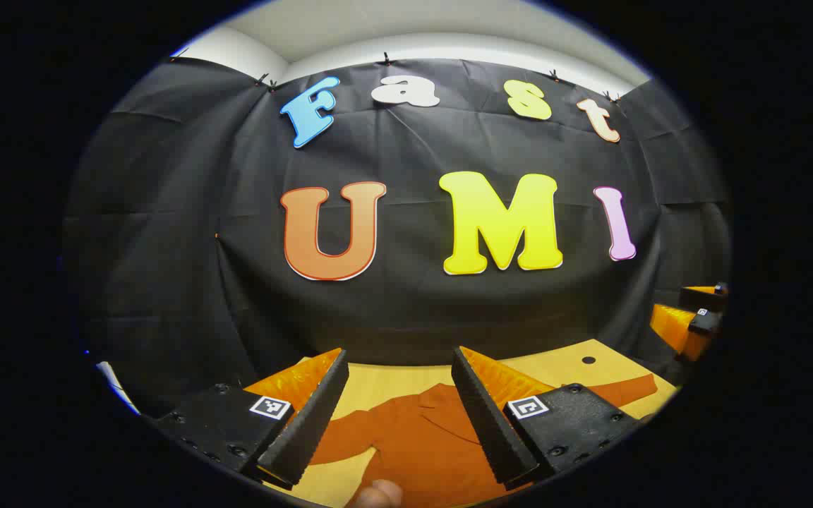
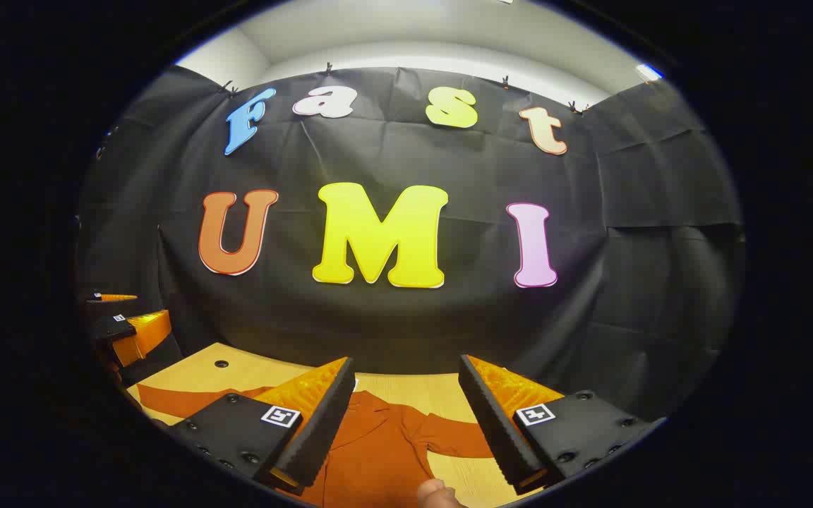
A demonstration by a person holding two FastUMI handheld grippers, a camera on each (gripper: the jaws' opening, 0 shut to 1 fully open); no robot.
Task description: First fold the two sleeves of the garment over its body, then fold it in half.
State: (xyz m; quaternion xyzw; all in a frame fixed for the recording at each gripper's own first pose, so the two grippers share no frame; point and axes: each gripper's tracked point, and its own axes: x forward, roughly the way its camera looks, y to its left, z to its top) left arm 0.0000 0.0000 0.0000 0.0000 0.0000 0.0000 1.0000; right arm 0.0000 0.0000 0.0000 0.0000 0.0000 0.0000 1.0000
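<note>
A rust-orange garment [image 1: 420, 444] of soft, matte cloth lies flat on the pale wooden table [image 1: 562, 367], its collar toward the black cloth wall and both sleeves spread out to the sides; the left gripper [image 1: 399, 416] hovers above it with its ridged, wedge-shaped fingers spread wide, holding nothing. In the right gripper view the right gripper [image 2: 406, 423] likewise stands spread apart over the garment [image 2: 378, 451]; the table [image 2: 188, 374] shows a small round hole near its far corner.

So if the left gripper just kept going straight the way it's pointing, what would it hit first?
Probably the black cloth wall. The left gripper is open and aimed above the rust-coloured garment and table, though depth is hard to judge.
</note>
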